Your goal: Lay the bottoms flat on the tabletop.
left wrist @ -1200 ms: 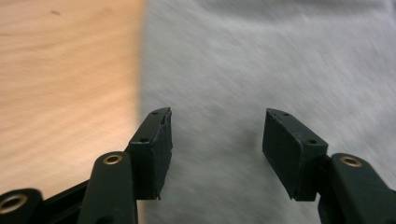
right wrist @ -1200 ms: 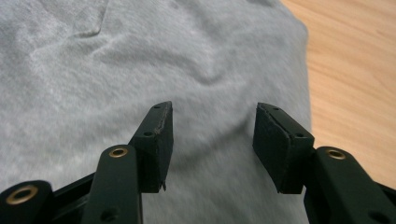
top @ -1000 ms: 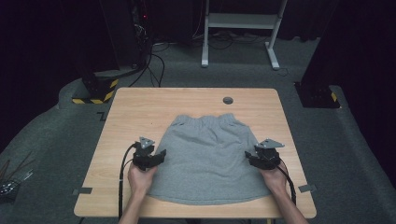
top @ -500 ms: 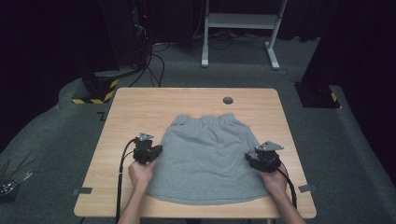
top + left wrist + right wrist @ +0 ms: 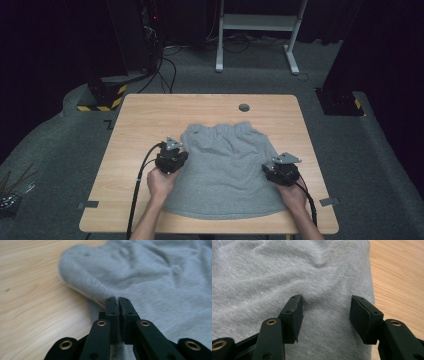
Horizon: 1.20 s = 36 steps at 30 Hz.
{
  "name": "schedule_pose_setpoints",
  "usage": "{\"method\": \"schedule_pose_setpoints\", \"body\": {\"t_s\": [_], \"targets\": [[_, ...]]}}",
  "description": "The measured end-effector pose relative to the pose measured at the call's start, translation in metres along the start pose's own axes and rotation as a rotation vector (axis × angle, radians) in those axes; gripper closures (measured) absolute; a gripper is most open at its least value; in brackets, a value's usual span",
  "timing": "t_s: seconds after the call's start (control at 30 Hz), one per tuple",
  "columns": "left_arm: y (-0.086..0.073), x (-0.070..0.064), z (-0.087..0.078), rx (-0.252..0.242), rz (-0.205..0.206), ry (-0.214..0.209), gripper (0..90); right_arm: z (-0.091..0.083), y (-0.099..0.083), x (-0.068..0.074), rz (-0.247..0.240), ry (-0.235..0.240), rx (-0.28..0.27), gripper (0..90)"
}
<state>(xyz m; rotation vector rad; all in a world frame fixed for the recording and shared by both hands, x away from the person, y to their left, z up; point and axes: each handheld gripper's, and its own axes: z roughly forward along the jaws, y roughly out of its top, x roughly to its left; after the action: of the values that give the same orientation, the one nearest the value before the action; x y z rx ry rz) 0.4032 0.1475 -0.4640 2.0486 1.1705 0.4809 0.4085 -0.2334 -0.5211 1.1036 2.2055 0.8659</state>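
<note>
On the near half of the table [image 5: 130, 125], the left gripper [image 5: 117, 302] is pinched onto the shorts' [image 5: 225, 170] left edge, while the right gripper [image 5: 325, 315] sits spread open over the right edge. Looks like a fold starting; next it needs to clamp down.

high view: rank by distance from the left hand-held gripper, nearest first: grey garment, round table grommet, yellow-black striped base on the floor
1. Grey garment: its left edge is clamped in the left hand-held gripper.
2. Round table grommet: far side of the table, right of centre.
3. Yellow-black striped base: on the floor beyond the table's far-left corner.
</note>
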Motion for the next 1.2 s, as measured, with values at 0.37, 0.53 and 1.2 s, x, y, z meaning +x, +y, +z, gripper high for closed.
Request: {"method": "schedule_pose_setpoints", "body": {"t_s": [0.37, 0.53, 1.2], "targets": [[0.003, -0.047, 0.046, 0.133, 0.056, -0.117, 82.8, -0.001, 0.000, 0.002, -0.013, -0.015, -0.003, 44.3], [0.005, -0.046, 0.034, 0.111, 0.049, -0.097, 64.9, -0.001, 0.000, 0.003, -0.019, -0.018, -0.005, 44.3], [0.006, -0.011, 0.049, 0.075, -0.133, 0.075, 44.0, -0.001, 0.000, 0.003, -0.024, -0.020, -0.006, 43.8]]}}
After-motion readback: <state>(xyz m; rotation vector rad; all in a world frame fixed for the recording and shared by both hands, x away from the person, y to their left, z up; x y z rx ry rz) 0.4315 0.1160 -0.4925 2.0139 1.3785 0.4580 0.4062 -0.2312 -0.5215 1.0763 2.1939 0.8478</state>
